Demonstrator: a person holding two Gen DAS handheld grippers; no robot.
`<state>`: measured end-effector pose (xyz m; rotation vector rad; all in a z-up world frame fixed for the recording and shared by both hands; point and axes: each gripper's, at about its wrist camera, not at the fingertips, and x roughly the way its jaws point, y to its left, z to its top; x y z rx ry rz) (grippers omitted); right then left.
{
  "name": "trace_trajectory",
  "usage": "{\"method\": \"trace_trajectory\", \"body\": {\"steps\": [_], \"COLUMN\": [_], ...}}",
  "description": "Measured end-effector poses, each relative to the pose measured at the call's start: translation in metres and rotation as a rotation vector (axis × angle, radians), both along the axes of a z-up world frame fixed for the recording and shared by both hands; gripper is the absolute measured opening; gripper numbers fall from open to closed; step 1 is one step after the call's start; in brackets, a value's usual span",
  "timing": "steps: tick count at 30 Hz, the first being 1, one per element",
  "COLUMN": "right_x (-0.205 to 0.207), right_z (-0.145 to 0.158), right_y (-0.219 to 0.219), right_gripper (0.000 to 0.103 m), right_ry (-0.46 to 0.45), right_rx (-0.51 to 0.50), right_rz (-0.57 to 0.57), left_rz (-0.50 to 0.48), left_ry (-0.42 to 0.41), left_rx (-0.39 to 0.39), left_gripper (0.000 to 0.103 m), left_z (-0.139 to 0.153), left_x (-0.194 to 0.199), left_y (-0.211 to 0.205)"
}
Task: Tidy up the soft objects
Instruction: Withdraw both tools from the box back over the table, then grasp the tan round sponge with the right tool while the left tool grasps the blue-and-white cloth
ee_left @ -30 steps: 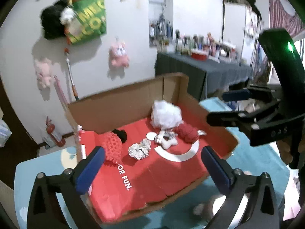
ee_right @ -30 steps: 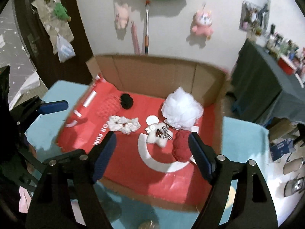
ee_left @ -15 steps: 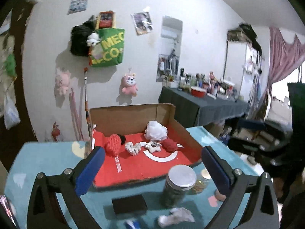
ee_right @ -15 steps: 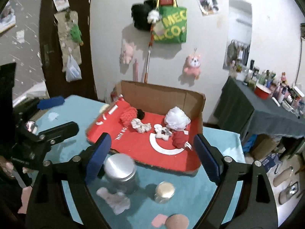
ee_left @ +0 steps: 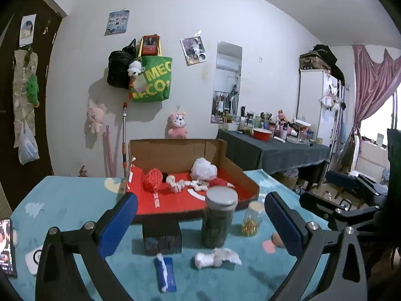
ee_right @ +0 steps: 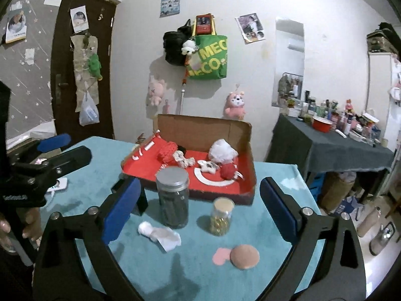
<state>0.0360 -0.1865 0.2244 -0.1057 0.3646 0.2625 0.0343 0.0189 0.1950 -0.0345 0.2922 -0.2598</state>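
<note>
- Nearest, the right gripper (ee_right: 198, 212) hangs over the teal table (ee_right: 273, 173) with its blue pads spread wide; its jaws have just been opening, and nothing sits between them.
- Likewise the left gripper (ee_left: 200, 223) is released, its pads far apart and holding nothing; from the right wrist view it shows at the left edge, with fingers of a hand (ee_right: 31, 225) around its handle.
- Just in front of the tall jar (ee_right: 173, 197) lies a crumpled white sock (ee_right: 160, 233), loose on the table.
- To the sock's right in the right wrist view, near the table's front edge, rests a round tan puff (ee_right: 245, 256).
- Left of the sock in the left wrist view lies a blue packet (ee_left: 165, 273) with a white tuft on it.
- The tall jar, dark inside with a grey lid, stands upright; a small jar (ee_right: 221, 215) of yellow beads stands just to its right, a black block (ee_left: 161, 237) to its left.
- Behind the tall jar sits the cardboard box (ee_right: 205, 130), lined red.
- Inside it, left to right: a red mesh ball (ee_left: 153, 183), a white scrunchie (ee_left: 175, 184), a small white toy (ee_right: 208, 166), a red yarn ball (ee_right: 228, 170).
- A white pouf (ee_right: 221, 151) sits behind the toy, near the box's back wall.
</note>
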Motion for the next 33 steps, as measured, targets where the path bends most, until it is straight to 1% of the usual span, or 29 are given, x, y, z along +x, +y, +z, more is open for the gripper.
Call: {"method": "trace_trajectory", "body": {"steps": [2, 5, 8, 12, 19, 24, 30, 33], "right_x": [-0.007, -0.013, -0.019, -0.017, -0.012, -0.008, -0.004, 0.002], "right_z": [-0.009, -0.025, -0.042, -0.063, -0.099, -0.118, -0.124, -0.126], "right_y": [-0.002, -0.007, -0.009, -0.013, -0.014, -0.014, -0.018, -0.021], "right_gripper": [0.097, 0.097, 0.097, 0.097, 0.097, 0.097, 0.097, 0.097], "right_ry": [-0.008, 0.004, 0.010, 0.061, 0.140, 0.187, 0.213, 0.229], "right_rx": [0.001, 0.014, 0.001, 0.014, -0.003, -0.007, -0.003, -0.005], "right_rz": [-0.015, -0.039, -0.072, -0.096, -0.115, -0.118, -0.125, -0.131], "left_rz": [0.005, 0.017, 0.030, 0.034, 0.045, 0.054, 0.063, 0.066], "left_ry": [0.014, 0.036, 0.059, 0.111, 0.202, 0.243, 0.277, 0.314], "left_rx": [0.004, 0.010, 0.025, 0.021, 0.013, 0.014, 0.020, 0.034], "left_gripper": [0.103, 0.103, 0.103, 0.103, 0.103, 0.103, 0.103, 0.103], "left_z": [-0.011, -0.026, -0.041, -0.063, -0.096, -0.105, -0.111, -0.114], "left_x": [-0.003, -0.007, -0.008, -0.005, 0.001, 0.006, 0.014, 0.024], "left_y": [-0.002, -0.004, -0.007, -0.008, -0.007, -0.005, -0.002, 0.000]}}
